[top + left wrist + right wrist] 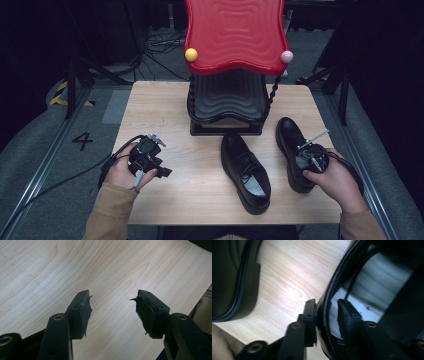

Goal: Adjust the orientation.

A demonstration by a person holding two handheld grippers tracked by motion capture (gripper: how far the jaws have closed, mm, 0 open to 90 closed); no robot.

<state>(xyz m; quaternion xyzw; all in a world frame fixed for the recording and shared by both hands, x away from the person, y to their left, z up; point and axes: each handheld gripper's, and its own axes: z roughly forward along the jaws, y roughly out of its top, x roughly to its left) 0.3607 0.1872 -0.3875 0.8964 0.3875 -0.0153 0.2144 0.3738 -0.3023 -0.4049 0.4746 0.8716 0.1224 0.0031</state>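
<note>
Two black leather shoes stand on the wooden table. My right gripper hangs over the heel end of the right shoe, pointing down. In the right gripper view the right gripper is open and straddles that shoe's collar: one jaw is against the outside, the other is inside above the pale insole with a thin gap. The left shoe lies nearer the middle, and its sole edge shows beside the right gripper. My left gripper is open over bare wood at the table's left, holding nothing.
A shoe rack stands at the back middle of the table, with a wavy red top shelf and a black shelf under it. Yellow and pink knobs sit at its front corners. Cables trail on the floor behind.
</note>
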